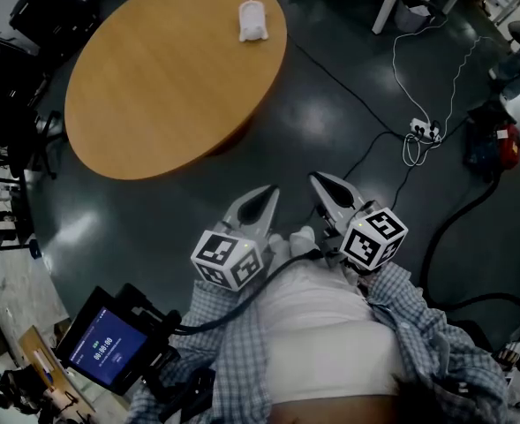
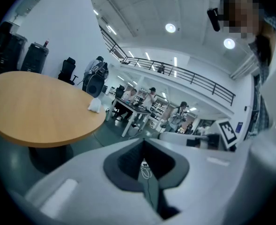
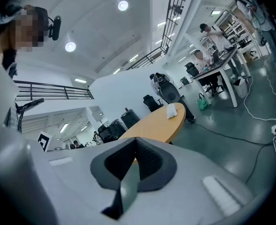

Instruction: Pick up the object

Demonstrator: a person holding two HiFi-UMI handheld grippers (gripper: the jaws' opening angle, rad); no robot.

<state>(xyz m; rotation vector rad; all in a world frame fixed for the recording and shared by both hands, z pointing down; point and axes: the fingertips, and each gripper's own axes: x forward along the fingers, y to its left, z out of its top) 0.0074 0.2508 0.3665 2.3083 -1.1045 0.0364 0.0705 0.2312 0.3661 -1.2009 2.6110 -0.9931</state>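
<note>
A small white object (image 1: 252,20) lies on the far edge of a round wooden table (image 1: 154,87), well away from both grippers. My left gripper (image 1: 268,192) and right gripper (image 1: 318,179) are held side by side close to the person's body, over the dark floor, pointing toward the table. Both have their jaws together with nothing between them. In the left gripper view the white object (image 2: 94,105) sits at the right rim of the table (image 2: 34,107), beyond the left gripper (image 2: 143,142). The right gripper view shows the object (image 3: 171,110) on the table (image 3: 154,124), past the right gripper (image 3: 134,142).
A white power strip (image 1: 425,131) with looping cables lies on the floor at the right, near a red and blue item (image 1: 493,147). Black cases (image 1: 39,16) stand left of the table. A lit screen (image 1: 105,347) hangs at the person's left side. White desk legs (image 1: 390,0) stand beyond.
</note>
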